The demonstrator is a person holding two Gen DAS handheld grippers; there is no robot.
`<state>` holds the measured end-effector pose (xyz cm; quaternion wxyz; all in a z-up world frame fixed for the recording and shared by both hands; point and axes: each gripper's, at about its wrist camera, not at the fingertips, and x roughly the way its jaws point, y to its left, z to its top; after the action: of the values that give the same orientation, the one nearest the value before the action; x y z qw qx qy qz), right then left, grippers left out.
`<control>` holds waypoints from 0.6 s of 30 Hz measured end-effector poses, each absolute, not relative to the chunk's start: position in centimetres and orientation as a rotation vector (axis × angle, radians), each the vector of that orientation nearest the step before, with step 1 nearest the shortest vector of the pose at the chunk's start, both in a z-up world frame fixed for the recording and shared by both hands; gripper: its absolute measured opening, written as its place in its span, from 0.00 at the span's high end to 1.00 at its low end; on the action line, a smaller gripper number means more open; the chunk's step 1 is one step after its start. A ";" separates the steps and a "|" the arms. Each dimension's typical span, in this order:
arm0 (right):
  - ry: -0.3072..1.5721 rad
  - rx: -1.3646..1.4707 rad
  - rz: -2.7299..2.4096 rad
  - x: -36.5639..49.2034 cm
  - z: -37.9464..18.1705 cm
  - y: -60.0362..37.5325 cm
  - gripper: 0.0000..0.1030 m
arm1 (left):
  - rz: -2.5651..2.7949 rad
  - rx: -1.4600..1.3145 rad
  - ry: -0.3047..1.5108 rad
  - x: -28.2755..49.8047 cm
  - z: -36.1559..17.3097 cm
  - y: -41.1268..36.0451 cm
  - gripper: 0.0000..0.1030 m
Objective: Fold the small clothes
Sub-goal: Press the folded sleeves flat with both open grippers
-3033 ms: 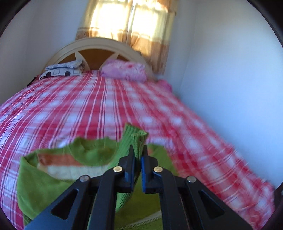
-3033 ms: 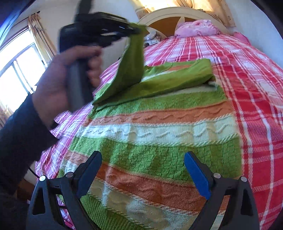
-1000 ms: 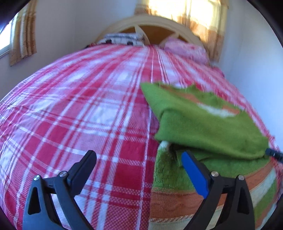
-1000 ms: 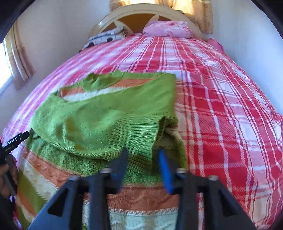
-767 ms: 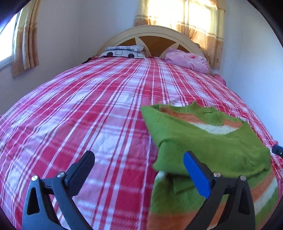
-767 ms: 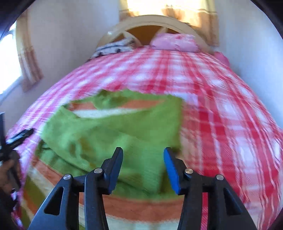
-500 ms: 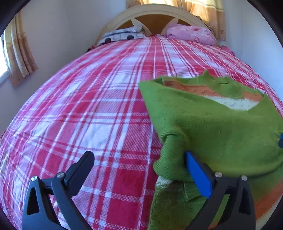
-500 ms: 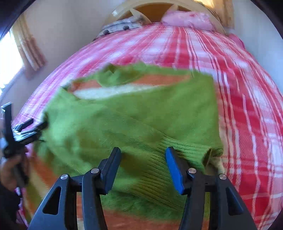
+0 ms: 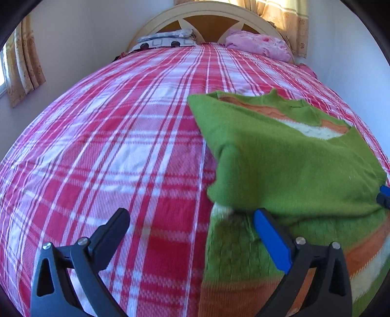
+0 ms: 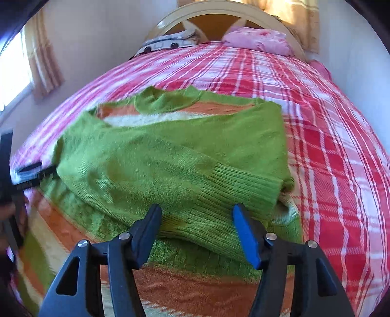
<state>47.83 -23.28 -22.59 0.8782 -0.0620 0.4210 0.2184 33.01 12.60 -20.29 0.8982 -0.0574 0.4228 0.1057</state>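
A small knitted sweater (image 9: 287, 165) with green, orange and white stripes lies flat on the red plaid bed; both green sleeves are folded across its chest. In the right wrist view the sweater (image 10: 170, 151) fills the middle, with a ribbed cuff (image 10: 234, 192) on top. My left gripper (image 9: 192, 219) is open and empty at the sweater's left edge, its blue finger over the folded sleeve's corner. My right gripper (image 10: 196, 214) is open and empty, its fingers on either side of the ribbed cuff. The left gripper also shows at the left edge of the right wrist view (image 10: 31, 170).
The bed (image 9: 109, 146) has a red and white plaid cover. A cream headboard (image 9: 207, 14), a patterned pillow (image 9: 165, 40) and a pink bundle (image 9: 258, 46) are at the far end. A white wall (image 9: 353, 61) runs along the right side.
The left gripper let go of the sleeve, which now lies folded across the chest, and opened by the sweater's left edge. The right gripper narrowed, then widened, over the ribbed cuff.
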 end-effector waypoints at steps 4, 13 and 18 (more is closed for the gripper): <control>0.866 -0.191 0.456 47.5 -23.4 -23.1 0.35 | 0.218 -0.130 0.853 32.2 -19.9 12.6 0.00; 0.857 -0.124 0.429 45.4 -21.9 -23.8 0.33 | 0.191 -0.164 0.797 29.4 -18.8 12.0 0.00; 0.860 -0.164 0.410 44.7 -22.5 -23.9 0.33 | 0.185 -0.162 0.809 28.8 -19.2 11.6 0.00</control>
<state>44.65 -23.92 -22.48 0.8854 -0.0790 0.4135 0.1973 28.85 11.56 -19.23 0.9120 -0.0787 0.3925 0.0895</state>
